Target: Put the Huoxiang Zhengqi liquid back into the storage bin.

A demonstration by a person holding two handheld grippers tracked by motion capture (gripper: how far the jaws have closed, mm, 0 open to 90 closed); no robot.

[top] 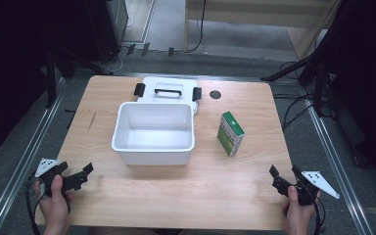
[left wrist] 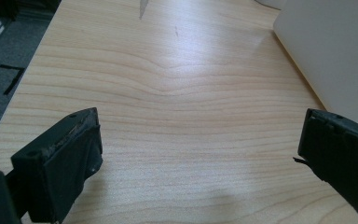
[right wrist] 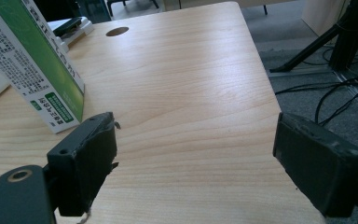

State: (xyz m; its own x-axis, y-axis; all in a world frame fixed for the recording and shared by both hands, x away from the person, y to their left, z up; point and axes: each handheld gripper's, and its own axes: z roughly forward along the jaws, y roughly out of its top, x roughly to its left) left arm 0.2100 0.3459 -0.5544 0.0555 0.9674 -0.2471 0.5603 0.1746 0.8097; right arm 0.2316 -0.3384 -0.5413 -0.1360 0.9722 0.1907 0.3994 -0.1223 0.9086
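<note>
Bin [top: 154, 145], white and open-topped, sat at the middle of the wooden tabletop [top: 176, 191], its inside bare. Its detached lid [top: 169, 89] lay flat just behind it at 12 o'clock, touching or nearly touching the back rim, with a black handle [top: 168, 91] across the top and a black latch at each end. At 3 o'clock from the bin, apart from it, a green-and-white carton [top: 230, 133] stood upright; in the right gripper view the carton [right wrist: 37, 65] showed a green face and a white side panel packed with small print too fine to read, plus a small green label block near its lower corner. A dark round hole [top: 215, 95] marked the tabletop beyond the carton at about 1 o'clock from the bin. A short dark scratch ran along the wood at 9 o'clock from the bin.

Left gripper [top: 76, 178] rested at the near left corner, about 7 o'clock from the bin, held by a hand [top: 55, 205]; its jaws stood wide apart over bare wood, with the bin's white wall [left wrist: 335, 51] ahead. Right gripper [top: 284, 180] sat at the near right corner, about 5 o'clock, in the other hand [top: 297, 213], jaws likewise spread wide and gripping nothing. Nothing lay between either gripper and the bin or carton.

Cables and black stand legs crossed the grey floor [top: 254, 58] around the tabletop.
</note>
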